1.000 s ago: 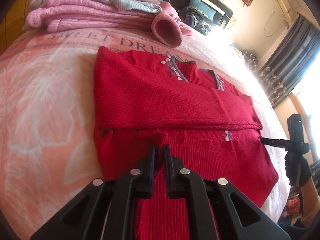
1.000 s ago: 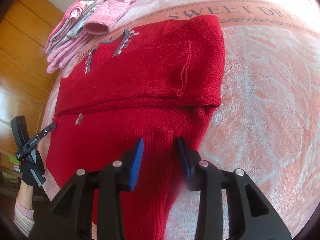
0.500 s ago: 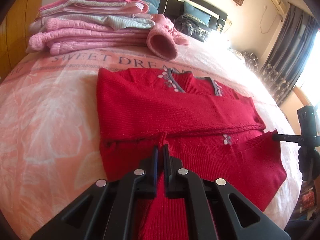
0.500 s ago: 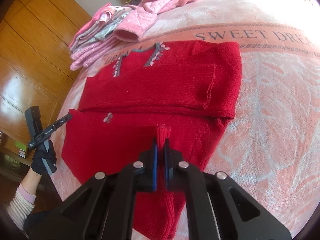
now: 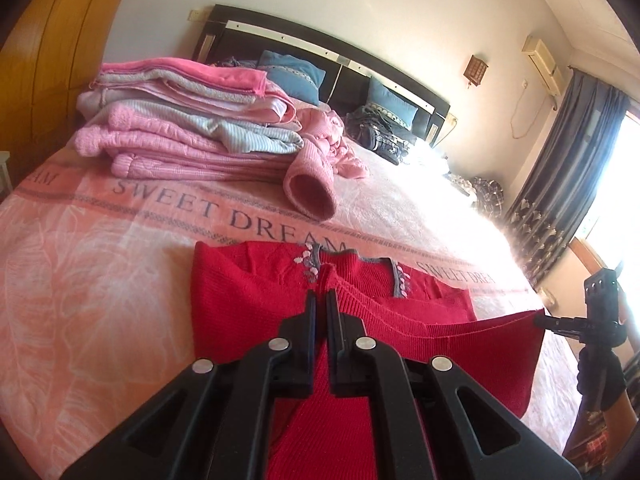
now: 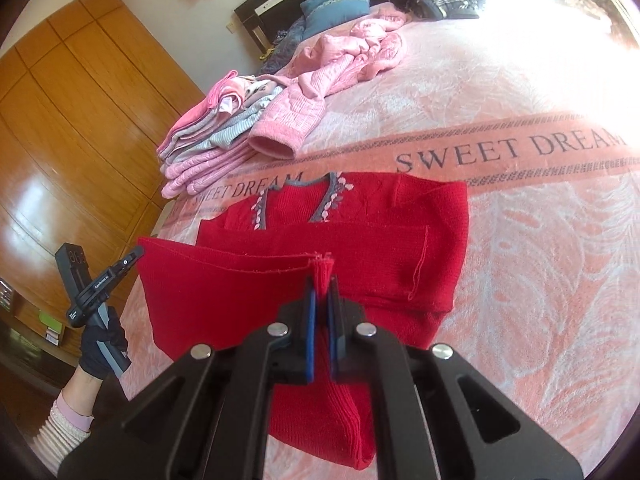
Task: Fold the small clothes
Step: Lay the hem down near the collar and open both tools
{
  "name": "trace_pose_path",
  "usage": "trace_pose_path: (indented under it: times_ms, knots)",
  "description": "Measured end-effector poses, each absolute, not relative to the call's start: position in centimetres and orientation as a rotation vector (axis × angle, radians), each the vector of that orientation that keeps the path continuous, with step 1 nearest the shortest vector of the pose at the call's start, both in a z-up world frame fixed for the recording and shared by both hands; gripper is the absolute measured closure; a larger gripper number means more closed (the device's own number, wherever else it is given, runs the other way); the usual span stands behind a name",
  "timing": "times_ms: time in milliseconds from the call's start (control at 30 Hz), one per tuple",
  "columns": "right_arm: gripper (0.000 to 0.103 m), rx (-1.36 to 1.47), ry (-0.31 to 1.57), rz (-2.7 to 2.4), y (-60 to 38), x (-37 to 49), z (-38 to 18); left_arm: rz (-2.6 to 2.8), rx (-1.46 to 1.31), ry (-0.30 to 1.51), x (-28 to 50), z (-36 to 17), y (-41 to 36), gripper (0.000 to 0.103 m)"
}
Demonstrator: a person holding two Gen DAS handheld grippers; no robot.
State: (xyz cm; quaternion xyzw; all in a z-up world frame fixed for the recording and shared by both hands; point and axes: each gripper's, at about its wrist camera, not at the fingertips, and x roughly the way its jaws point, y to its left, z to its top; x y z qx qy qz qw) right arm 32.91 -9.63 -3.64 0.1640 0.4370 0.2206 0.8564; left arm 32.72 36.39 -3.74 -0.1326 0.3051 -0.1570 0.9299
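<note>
- Left gripper (image 5: 320, 300): fingers pressed together on a pinch of the red sweater (image 5: 248, 292); the knit rises between the pads and hangs below them.
- Right gripper (image 6: 322, 284): blue-padded fingers closed on the sweater's bottom hem, a bunched tuft of the hem standing just above the fingertips.
- Hem between the two grippers: lifted off the bed and stretched in a taut line; in the right wrist view it runs from the fingertips out to the left gripper, held in a black-gloved hand (image 6: 102, 344).
- Sweater's upper part: lies flat on the pink blanket (image 5: 80, 272) beyond the fingers, sleeves folded across the chest, grey-trimmed neckline farthest from the fingertips.
- Stack of folded pink and grey clothes (image 5: 180, 120): well beyond the fingers, to their left, apart from the sweater.
- Loose pink garment (image 6: 344, 60): lies just beside the stack, its cuff toward the sweater.
</note>
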Motion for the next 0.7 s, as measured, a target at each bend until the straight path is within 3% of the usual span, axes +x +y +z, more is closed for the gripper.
trace_pose_path:
  times_ms: [233, 567, 700]
  knots:
    - [0.1, 0.377, 0.889, 0.348, -10.3, 41.7, -1.7, -0.245, -0.247, 0.578, 40.9, -2.2, 35.8, 0.099]
    - [0.099, 0.321, 1.024, 0.163, -8.1, 51.2, -11.4, -0.099, -0.223, 0.809, 49.3, -13.9, 34.7, 0.099]
    - [0.085, 0.263, 1.068, 0.097, -7.8, 51.0, -14.5, -0.087, -0.271, 0.835, 49.4, -15.1, 35.6, 0.09]
